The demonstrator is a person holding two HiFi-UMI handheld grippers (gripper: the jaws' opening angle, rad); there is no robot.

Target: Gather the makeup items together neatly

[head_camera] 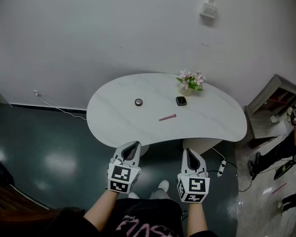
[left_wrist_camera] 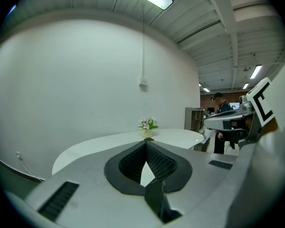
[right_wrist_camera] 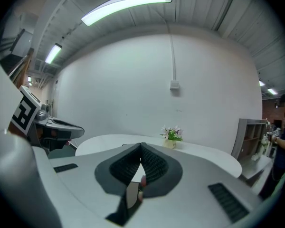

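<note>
At the lower middle of the head view, the left claw (head_camera: 133,145) and right claw (head_camera: 190,151) are each pinched together on nothing, short of the counter (head_camera: 113,120). Above them, mid-frame, a round pot (head_camera: 138,102), dark compact (head_camera: 181,100) and pink stick (head_camera: 167,117) lie apart, near a flower pot (head_camera: 191,83).

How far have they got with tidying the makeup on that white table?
Nothing looks done yet: the round pot, the dark compact and the pink stick lie apart on the table. Nothing is in hand: the left gripper and right gripper hang short of the table, jaws together and empty. All three items are left to gather.
</note>
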